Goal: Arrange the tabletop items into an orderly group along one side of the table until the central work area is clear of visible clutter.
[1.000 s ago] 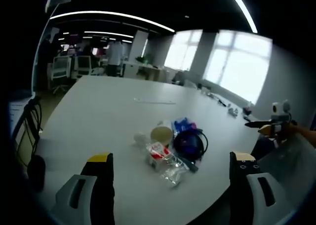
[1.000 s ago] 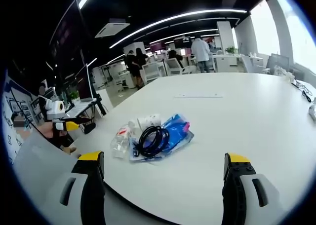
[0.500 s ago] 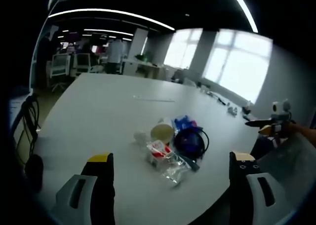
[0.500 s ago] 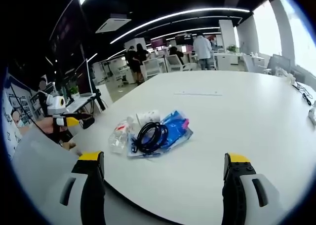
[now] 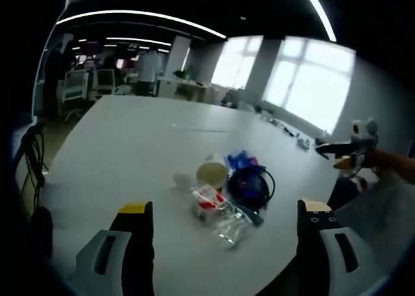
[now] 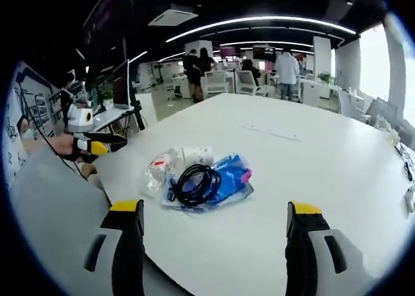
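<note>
The black coiled cable [image 6: 193, 182] lies on the blue plastic packet [image 6: 224, 185] mid-frame on the white bench [image 6: 311, 172]; both look light and floppy, so pinch the packet's edge. Your right tongs [image 6: 212, 221] and left tongs [image 5: 220, 218] hover wide and empty.

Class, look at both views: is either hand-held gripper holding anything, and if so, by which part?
Nothing is held. The left hand-held gripper and right hand-held gripper both have their jaws wide apart, short of the cable and plastic bags lying on the table.
</note>
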A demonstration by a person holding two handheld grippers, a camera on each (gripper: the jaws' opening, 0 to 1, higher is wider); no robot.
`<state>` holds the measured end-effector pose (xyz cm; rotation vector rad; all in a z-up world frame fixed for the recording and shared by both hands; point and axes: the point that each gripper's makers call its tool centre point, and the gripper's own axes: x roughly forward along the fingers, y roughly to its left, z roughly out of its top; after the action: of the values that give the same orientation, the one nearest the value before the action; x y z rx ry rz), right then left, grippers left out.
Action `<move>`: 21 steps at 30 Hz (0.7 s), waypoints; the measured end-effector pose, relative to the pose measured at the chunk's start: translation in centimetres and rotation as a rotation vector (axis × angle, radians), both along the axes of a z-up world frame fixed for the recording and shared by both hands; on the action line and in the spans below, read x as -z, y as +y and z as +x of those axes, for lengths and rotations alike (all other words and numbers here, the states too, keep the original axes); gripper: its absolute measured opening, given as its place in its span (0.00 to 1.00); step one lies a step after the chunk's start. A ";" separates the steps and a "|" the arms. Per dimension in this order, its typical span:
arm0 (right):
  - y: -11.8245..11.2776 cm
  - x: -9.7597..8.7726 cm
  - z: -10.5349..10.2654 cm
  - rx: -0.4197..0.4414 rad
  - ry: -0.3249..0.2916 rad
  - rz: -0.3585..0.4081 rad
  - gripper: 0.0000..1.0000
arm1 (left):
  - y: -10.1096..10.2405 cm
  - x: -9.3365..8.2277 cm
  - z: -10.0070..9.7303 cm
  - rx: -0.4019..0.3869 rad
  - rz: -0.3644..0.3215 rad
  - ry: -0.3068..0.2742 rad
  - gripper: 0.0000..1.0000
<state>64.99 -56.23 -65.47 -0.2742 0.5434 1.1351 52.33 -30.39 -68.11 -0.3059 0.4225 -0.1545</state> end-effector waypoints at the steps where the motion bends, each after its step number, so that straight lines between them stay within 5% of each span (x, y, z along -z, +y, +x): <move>1: 0.5 0.1 0.1 -0.016 -0.017 -0.012 0.89 | 0.0 0.0 0.1 0.001 0.000 0.003 0.89; 21: 7.5 2.2 0.5 -0.231 -0.056 -0.068 0.77 | 0.6 1.2 1.8 0.027 -0.002 0.009 0.73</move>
<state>65.44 -48.70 -67.72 -0.4350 0.5105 1.3294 54.13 -29.80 -69.33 -0.3031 0.4358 -0.1798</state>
